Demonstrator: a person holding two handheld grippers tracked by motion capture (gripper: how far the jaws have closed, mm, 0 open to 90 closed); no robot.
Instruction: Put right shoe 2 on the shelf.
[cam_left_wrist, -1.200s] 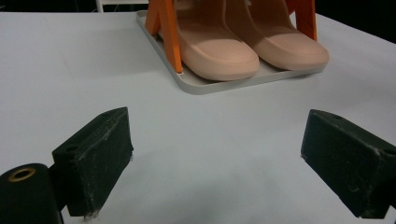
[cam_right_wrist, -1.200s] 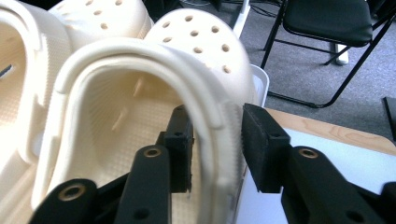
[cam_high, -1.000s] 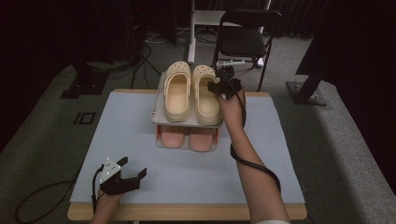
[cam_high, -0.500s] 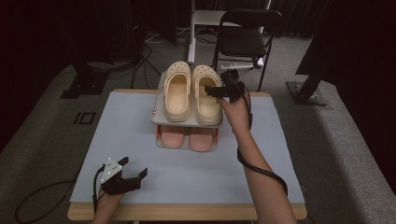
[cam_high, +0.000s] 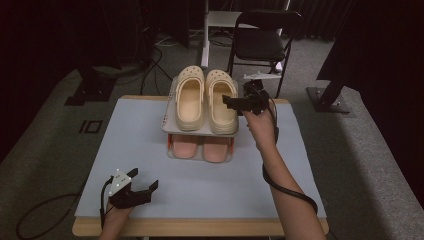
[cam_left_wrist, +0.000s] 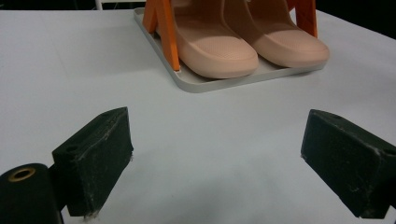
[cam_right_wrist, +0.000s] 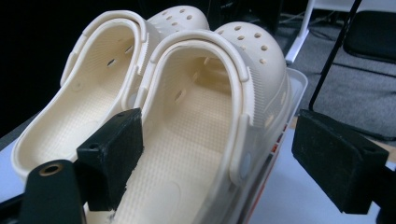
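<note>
A pair of cream clogs sits on the top shelf of a small two-tier rack (cam_high: 200, 131): the left clog (cam_high: 190, 100) and the right clog (cam_high: 219, 105). My right gripper (cam_high: 229, 101) is at the right clog's outer side. Its jaws have just been opening and now stand open. In the right gripper view (cam_right_wrist: 224, 154) one jaw is inside the right clog (cam_right_wrist: 201, 116), the other outside, with the side wall loose between them. Pink shoes (cam_high: 200, 147) (cam_left_wrist: 219, 46) fill the lower tray (cam_left_wrist: 224, 84). My left gripper (cam_high: 145, 179) (cam_left_wrist: 224, 158) rests open near the table's front left.
The rack stands at the back middle of a pale blue table (cam_high: 200, 200), on orange posts (cam_left_wrist: 168, 32). A black folding chair (cam_high: 265, 42) stands behind the table's far right. Cables trail on the floor to the left.
My right gripper has drifted slightly right and toward the near side beside the right clog, and its jaws have spread apart. The left gripper has stayed put.
</note>
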